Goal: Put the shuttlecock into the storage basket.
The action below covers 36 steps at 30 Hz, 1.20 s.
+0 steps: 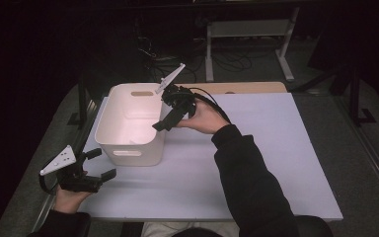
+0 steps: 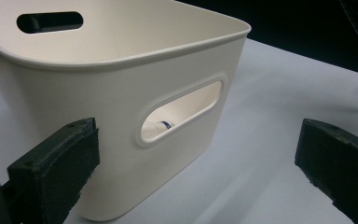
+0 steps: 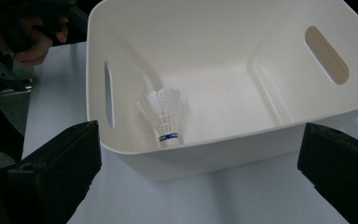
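Over the bin's (image 3: 177, 163) near rim: right gripper (image 3: 200, 172) released, shuttlecock (image 3: 165, 114) lying inside.
Withdraw straight upward, fingers spread, clear of the rim; left gripper (image 1: 96, 165) waits with fingers apart by the table's left edge.

A white-topped table (image 1: 256, 163) is seen carrying a single white bin (image 1: 128, 143) directly on its surface, the bin being set just ahead of the left gripper's fingers (image 2: 56, 158) and just beyond the right gripper's fingers (image 3: 65, 154).
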Available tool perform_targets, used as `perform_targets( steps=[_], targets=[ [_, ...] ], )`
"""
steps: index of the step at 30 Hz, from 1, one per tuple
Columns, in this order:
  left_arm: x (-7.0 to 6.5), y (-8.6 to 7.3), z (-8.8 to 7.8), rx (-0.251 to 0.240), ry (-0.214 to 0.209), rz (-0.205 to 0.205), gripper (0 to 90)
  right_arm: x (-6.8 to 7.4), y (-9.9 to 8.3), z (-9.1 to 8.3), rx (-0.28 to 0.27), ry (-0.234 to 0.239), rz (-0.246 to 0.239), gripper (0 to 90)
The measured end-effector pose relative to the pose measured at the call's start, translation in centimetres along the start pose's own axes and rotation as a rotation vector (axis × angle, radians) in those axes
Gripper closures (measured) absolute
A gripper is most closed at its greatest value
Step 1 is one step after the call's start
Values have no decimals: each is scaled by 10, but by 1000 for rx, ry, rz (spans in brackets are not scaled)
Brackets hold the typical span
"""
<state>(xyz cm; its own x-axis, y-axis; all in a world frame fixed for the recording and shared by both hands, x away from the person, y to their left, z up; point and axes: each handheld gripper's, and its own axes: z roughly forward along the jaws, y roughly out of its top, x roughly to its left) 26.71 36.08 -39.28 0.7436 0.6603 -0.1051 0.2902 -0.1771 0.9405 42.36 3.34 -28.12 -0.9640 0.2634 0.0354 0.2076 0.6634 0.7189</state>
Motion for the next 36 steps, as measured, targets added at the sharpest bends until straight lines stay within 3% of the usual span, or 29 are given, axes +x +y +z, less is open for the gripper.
perform_targets(
  steps=[36],
  targets=[
    [0, 0, 0, 1, 6, -2, 0, -9, -53, -36, -67, -48, 66, 0]
  ],
)
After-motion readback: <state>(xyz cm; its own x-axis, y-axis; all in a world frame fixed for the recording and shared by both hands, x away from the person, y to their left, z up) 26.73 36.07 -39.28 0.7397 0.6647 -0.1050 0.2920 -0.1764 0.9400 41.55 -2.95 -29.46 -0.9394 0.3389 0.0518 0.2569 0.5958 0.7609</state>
